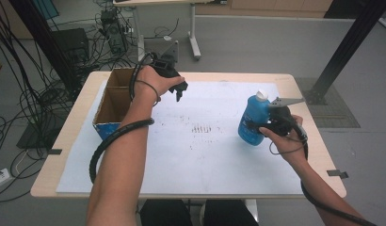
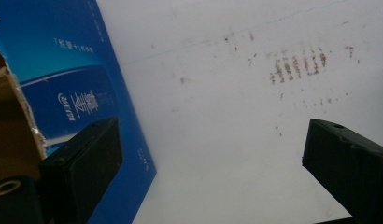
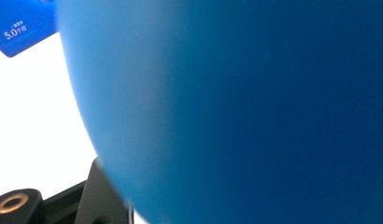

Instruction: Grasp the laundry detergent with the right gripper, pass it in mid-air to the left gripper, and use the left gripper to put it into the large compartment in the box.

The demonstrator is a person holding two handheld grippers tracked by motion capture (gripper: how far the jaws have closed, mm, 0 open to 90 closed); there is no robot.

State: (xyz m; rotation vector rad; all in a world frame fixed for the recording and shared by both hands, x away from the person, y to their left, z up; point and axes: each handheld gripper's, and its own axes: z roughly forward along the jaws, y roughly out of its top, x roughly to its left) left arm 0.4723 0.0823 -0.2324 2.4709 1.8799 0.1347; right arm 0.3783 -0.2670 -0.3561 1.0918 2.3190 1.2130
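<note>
A blue bottle with a white cap hangs a little above the right side of the white-covered table, tilted slightly. My right gripper is shut on its lower body. Seen close in the right gripper view, the bottle hides all but a bit of one jaw. My left gripper hovers at the back left, just right of an open cardboard box with blue outer walls. Its jaws stand wide apart with nothing between them. The left gripper looks down on the sheet and the box's blue side.
Reddish smudges mark the middle of the white sheet. The box stands at the table's left edge. Cables and equipment lie on the floor behind, and a black frame post rises at the back right.
</note>
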